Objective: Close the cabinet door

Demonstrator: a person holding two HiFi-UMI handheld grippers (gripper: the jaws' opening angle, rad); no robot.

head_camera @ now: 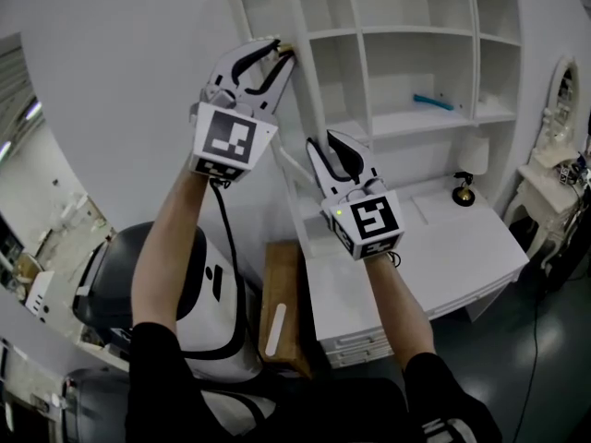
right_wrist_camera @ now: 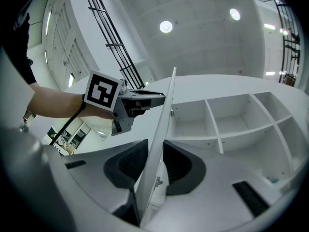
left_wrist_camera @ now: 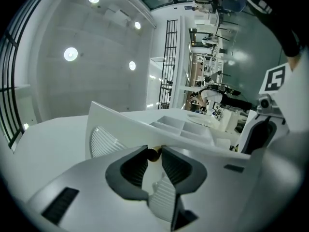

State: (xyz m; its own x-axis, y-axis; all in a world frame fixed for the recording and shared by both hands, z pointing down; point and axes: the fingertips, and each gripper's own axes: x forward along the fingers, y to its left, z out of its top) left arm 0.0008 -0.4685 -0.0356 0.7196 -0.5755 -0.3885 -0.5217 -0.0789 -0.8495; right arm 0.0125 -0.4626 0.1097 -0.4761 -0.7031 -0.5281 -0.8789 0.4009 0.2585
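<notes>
Right gripper is sitting nearest, jaws straddling the cabinet door and pinching its thin panel, pads looking seated on both faces; door is standing open, edge-on, long axis running vertical; left gripper is working higher on the same edge, jaws clamping the small brass knob; cabinet opening is lying right of the door, so the swing is going rightward; shelf-side right jaw is risking a pinch at the frame; teal item is sitting well back.
</notes>
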